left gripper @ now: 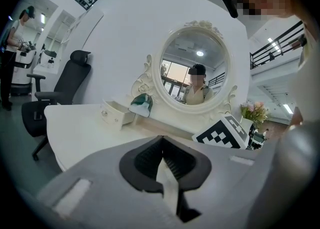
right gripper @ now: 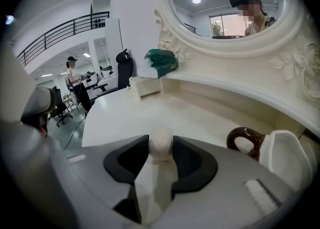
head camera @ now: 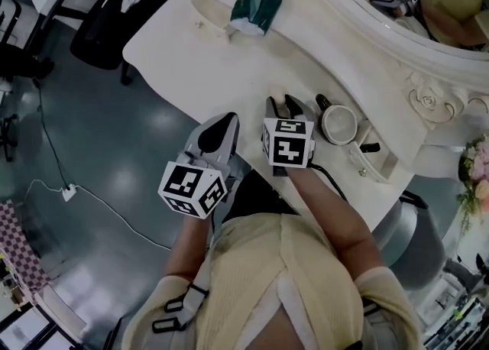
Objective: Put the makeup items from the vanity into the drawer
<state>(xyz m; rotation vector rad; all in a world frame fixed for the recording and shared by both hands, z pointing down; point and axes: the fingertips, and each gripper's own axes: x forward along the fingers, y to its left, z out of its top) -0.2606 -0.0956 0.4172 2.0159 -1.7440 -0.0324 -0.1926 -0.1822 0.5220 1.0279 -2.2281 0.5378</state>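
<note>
**Right hand-held gripper taking the sponge by its rounded top**

The pale beige egg-shaped makeup sponge [right gripper: 161, 144] is sitting on the white curved tabletop [head camera: 229, 73], near its front edge. It is close beside a white round cup with a dark brown loop handle [right gripper: 246, 143]. In the head view the sponge is hiding under the gripper body.

Judging by its look, the sponge is going to be very light, soft and springy. It is in no danger of breaking, but it is likely to squash and roll or pop out if pinched off-centre. The widest part of the round body, with the pads square on opposite sides, is looking like the best place to hold it, and a gentle squeeze should be enough.

The right hand-held gripper [head camera: 284, 101] is pointing down at the tabletop with its jaws partly closed. The sponge is standing between the dark pads, and both pads appear to be pressing on its sides.

The left hand-held gripper [left gripper: 162, 145] is hanging near the front edge with its jaws together, gripping nothing.

A small white drawer [left gripper: 116, 113] is standing pulled out at the far left of the tabletop, just beside a green packet [left gripper: 141, 104] and well apart from the sponge.
</note>
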